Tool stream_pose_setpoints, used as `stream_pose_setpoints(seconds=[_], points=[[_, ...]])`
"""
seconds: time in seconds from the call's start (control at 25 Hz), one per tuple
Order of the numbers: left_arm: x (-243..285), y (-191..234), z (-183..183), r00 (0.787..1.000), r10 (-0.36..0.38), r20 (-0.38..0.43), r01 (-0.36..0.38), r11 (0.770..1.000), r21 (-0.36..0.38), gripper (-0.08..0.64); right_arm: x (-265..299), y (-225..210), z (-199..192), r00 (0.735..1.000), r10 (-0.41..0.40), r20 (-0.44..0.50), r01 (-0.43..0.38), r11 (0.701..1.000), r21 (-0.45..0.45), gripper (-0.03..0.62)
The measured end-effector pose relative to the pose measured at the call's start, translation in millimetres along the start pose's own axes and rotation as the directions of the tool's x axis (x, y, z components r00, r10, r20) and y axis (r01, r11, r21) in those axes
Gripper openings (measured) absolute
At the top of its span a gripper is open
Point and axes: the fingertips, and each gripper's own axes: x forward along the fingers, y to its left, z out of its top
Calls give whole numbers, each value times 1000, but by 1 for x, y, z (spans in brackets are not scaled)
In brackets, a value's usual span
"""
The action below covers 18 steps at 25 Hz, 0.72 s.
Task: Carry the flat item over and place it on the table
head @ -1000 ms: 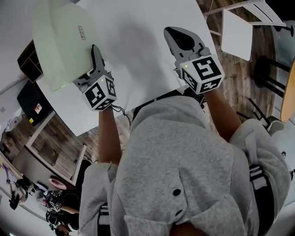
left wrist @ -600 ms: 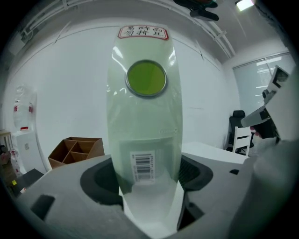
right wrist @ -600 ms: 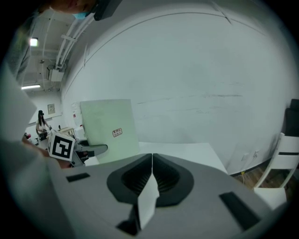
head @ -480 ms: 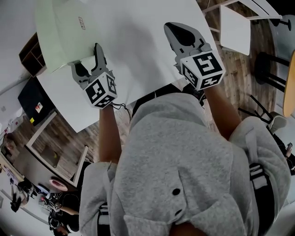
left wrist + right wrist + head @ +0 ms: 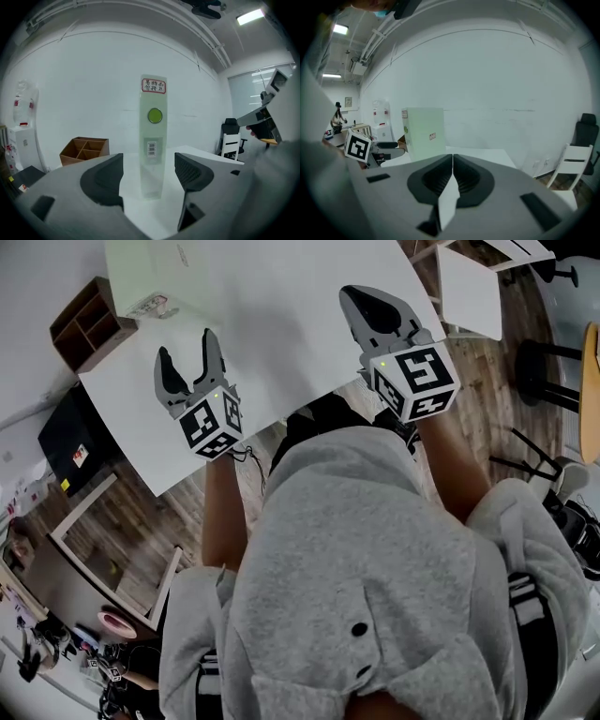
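Flat item (image 5: 153, 140) lies untouched beyond left gripper's (image 5: 187, 348) wide jaws; right gripper's (image 5: 358, 299) jaws closed.

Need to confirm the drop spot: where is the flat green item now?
Head view, top left: the flat green item lies on the white table, just beyond the open left gripper, near the wooden compartment box.
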Motion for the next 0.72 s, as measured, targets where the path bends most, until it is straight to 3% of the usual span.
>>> stream_pose_setpoints(seconds=[0.36,0.48,0.56,0.72], points=[[-58,-7,14,1000,-20,12,20,1000,-1,324,-46,26,-8,1000,-20,-12,20,998,-52,26],[-78,-9,21,1000,6,16,-6,999,42,237,-50,30,-8,1000,-6,-8,5,998,-55,26],[-91,-14,22,1000,26,0,-26,997,67,126,-53,31,-9,1000,7,-7,-7,999,-53,26],[-112,-33,19,1000,4,-25,-3,1000,24,36,-65,26,-16,1000,24,-3,-24,998,-51,26]])
